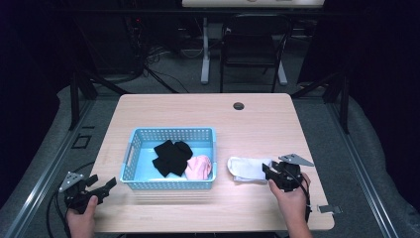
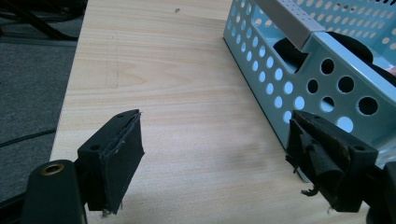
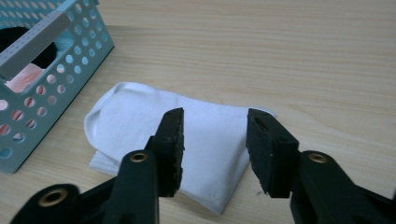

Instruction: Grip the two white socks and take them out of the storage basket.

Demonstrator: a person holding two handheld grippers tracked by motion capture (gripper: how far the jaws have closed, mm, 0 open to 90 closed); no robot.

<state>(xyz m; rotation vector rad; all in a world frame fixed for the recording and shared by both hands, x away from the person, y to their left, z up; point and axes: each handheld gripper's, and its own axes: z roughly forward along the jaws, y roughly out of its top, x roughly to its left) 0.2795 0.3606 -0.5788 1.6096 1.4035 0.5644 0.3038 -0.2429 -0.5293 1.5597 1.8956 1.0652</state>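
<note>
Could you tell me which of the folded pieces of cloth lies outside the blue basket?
The white cloth, lying on the bare table just right of the blue basket, at the right gripper. The black cloth and the pink cloth are inside the basket.

We see our two matte black plastic grippers (image 1: 270, 171) (image 1: 101, 186), each topped by a grey three-cornered plate (image 1: 296, 159), with brass-ringed screw holes (image 3: 138, 157), worn foam pads (image 2: 125, 154) and trailing black cables (image 1: 52, 210).

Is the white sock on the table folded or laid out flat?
Folded. The white sock lies doubled over beside the blue basket, a second layer showing under its near edge.
</note>
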